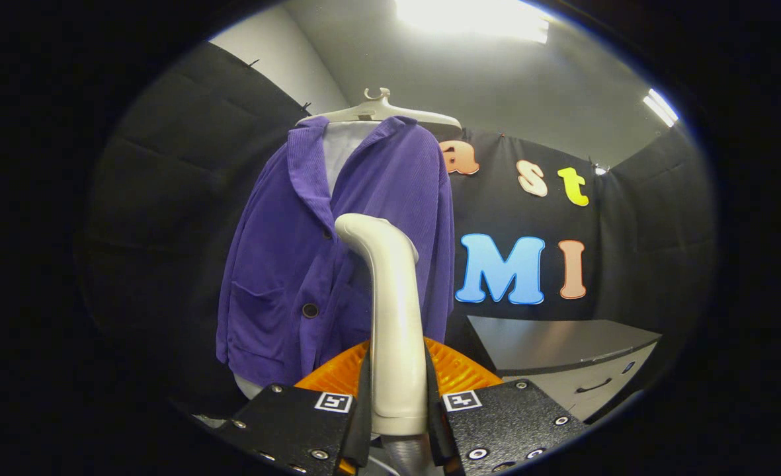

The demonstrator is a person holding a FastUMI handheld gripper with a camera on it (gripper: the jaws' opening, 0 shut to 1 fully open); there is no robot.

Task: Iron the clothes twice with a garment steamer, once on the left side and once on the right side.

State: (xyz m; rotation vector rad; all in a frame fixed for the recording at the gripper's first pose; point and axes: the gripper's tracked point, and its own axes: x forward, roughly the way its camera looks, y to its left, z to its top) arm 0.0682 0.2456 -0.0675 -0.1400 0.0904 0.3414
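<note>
My gripper is clamped on the steamer handle, one finger pressing on each side of the pale shaft low down, near where the ribbed hose leaves it. The handle rises straight up between the fingers and curves forward at the top, so the steamer head faces the purple jacket just beyond. An orange ribbed object sits right behind the fingers. I cannot tell what it is.

The jacket hangs on a pale hanger in front of the black booth wall, its front towards me, buttons down the middle. The head is level with the chest, close to the button line. Whether it touches the cloth I cannot tell.

To do this well, I judge I should hold my grip firm so the handle does not twist, pick one front panel, and draw the head in one slow vertical stroke, keeping it close and square to the fabric. Then I repeat on the other panel. The grey cabinet far right is well apart from my path.
</note>
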